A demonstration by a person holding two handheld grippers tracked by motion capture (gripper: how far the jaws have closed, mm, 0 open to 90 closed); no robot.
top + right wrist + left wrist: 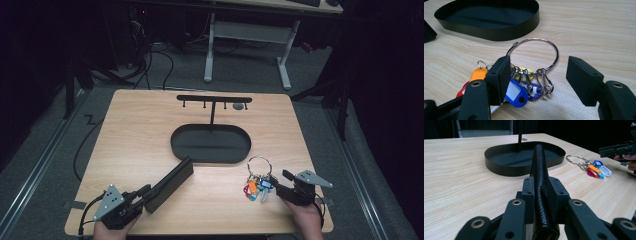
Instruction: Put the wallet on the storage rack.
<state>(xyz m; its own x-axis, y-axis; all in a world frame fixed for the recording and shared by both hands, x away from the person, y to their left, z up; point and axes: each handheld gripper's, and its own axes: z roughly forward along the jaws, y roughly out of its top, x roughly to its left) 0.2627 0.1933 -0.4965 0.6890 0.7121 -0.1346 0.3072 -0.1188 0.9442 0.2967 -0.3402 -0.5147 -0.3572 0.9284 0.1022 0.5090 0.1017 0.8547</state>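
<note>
overhead looks down; both close gripper views share the tray (pixel 499 166).

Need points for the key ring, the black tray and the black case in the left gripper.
key ring (pixel 534 53), right gripper view, on the far arc of the metal loop.
black tray (pixel 172 145), high view, on its left rim.
black case (pixel 539 167), left gripper view, on its textured top edge.
</note>
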